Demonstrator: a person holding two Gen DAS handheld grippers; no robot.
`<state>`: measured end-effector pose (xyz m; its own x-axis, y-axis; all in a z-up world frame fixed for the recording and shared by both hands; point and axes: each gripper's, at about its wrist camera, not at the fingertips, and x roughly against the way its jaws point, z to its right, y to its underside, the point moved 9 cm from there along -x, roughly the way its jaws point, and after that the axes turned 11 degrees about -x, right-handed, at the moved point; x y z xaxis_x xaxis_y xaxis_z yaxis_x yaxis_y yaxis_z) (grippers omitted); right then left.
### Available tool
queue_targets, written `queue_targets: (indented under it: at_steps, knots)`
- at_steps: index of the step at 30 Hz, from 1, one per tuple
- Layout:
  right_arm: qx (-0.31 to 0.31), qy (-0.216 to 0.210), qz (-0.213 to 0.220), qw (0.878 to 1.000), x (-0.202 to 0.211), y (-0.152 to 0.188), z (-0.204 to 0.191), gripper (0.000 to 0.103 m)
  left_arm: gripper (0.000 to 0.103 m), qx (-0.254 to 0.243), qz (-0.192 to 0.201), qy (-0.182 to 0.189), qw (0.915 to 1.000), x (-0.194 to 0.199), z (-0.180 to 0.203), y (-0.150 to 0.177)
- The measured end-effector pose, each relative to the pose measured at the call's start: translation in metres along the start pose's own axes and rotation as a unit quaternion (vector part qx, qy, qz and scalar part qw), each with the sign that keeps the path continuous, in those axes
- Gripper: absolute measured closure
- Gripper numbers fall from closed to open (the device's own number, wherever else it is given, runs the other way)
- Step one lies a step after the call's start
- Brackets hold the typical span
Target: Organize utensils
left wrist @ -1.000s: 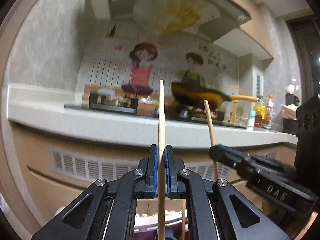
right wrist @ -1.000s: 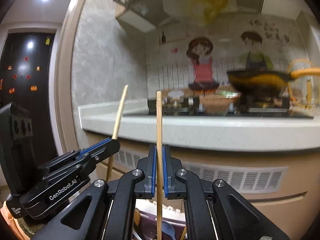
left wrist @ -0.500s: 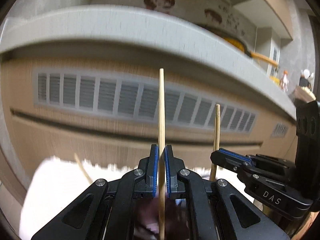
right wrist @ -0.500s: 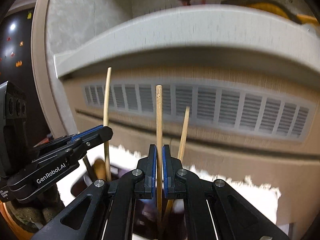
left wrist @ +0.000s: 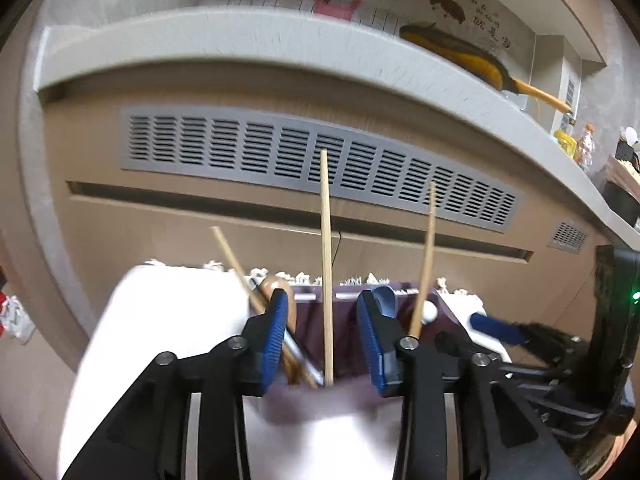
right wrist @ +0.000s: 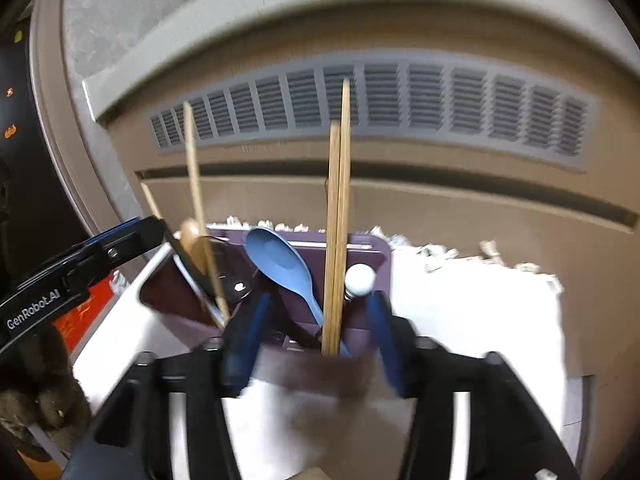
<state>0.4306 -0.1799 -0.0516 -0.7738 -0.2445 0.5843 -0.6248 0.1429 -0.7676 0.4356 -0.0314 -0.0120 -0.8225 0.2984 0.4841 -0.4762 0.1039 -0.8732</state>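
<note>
A dark purple utensil holder (right wrist: 368,252) stands on a white cloth and holds a blue spoon (right wrist: 280,260), wooden chopsticks (right wrist: 338,208) and a white-tipped utensil (right wrist: 359,278). My right gripper (right wrist: 314,340) is open, its jaws wide apart on either side of two upright chopsticks in the holder. My left gripper (left wrist: 322,344) is open too, with one chopstick (left wrist: 325,240) standing free between its pads in the holder (left wrist: 308,316). Each gripper shows at the edge of the other's view.
A white cloth (right wrist: 472,320) covers the table under the holder. Behind it is a beige cabinet front with a grey vent grille (left wrist: 312,160) and a pale countertop (left wrist: 280,40). A yellow pan (left wrist: 472,60) sits on the counter.
Both grippers tilted down over the holder and opened. The chopsticks they held now stand loose in the holder.
</note>
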Motion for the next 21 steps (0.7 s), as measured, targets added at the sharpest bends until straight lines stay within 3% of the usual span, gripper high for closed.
queue_targets:
  at_steps: [2, 7, 10, 16, 21]
  knots:
    - [0.004, 0.002, 0.015, 1.0, 0.027, 0.002, -0.006, 0.039, 0.054, -0.001, 0.002, -0.006, 1.0, 0.025, 0.002, 0.006]
    - [0.019, 0.024, 0.059, 0.998, 0.105, 0.028, -0.018, 0.013, 0.038, -0.013, -0.002, -0.037, 0.9992, 0.087, 0.008, 0.039]
    - [0.028, 0.037, 0.073, 0.996, 0.136, 0.049, -0.024, 0.004, 0.025, -0.024, 0.004, -0.054, 0.9982, 0.121, 0.015, 0.063]
    - [0.014, 0.066, 0.077, 0.995, 0.168, 0.094, -0.022, 0.002, 0.001, -0.069, 0.03, -0.094, 0.9927, 0.173, 0.04, 0.097]
    - [0.018, 0.099, 0.101, 0.99, 0.182, 0.112, -0.017, 0.002, 0.0, -0.071, 0.043, -0.119, 0.9894, 0.197, 0.054, 0.108]
